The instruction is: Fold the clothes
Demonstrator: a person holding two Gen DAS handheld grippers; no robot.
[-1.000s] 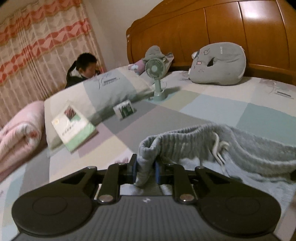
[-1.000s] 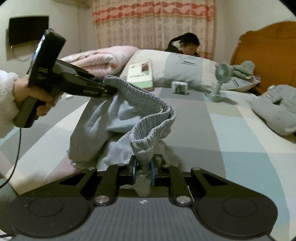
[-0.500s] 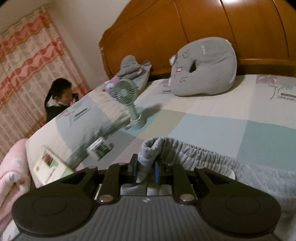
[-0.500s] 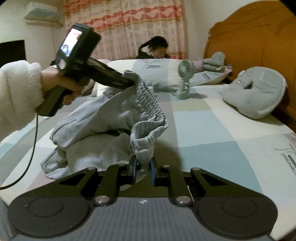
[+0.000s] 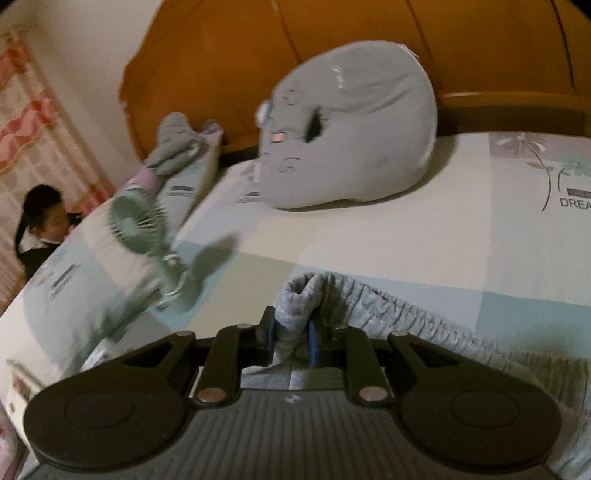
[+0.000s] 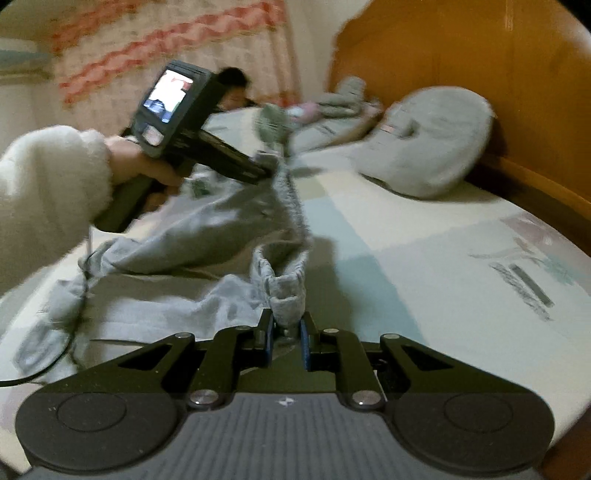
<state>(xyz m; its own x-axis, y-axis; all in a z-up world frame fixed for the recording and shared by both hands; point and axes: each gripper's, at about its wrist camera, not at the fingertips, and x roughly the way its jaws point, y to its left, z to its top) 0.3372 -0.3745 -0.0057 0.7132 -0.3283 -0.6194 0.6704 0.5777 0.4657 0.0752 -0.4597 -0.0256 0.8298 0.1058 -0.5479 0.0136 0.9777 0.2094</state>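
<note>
In the left wrist view the left gripper (image 5: 291,334) sits at the lower centre of the frame, its blue pads on either side of a bunched end of the grey trousers' (image 5: 424,317) ribbed waistband. Its jaws are opening, with the cloth still between them and touching both pads. The waistband runs from there toward the lower right of the frame, lying on the bed (image 5: 406,240), whose sheet is a patchwork of pale green, cream and blue.

In the right wrist view the right gripper (image 6: 287,338) at the lower centre is clamped on the other end of the waistband (image 6: 286,291). The band rises from it toward the upper left, where the left gripper (image 6: 264,170) is seen from outside, held by a hand (image 6: 144,166) in a fluffy white sleeve (image 6: 51,192). The rest of the trousers (image 6: 177,254) hangs and lies crumpled on the bed at the left of the frame.

A grey cushion (image 5: 347,125) leans against the wooden headboard (image 5: 369,33) in the upper centre. A small green fan (image 5: 136,221) stands at the left, blurred. A person (image 5: 40,225) sits at the far left edge.
</note>
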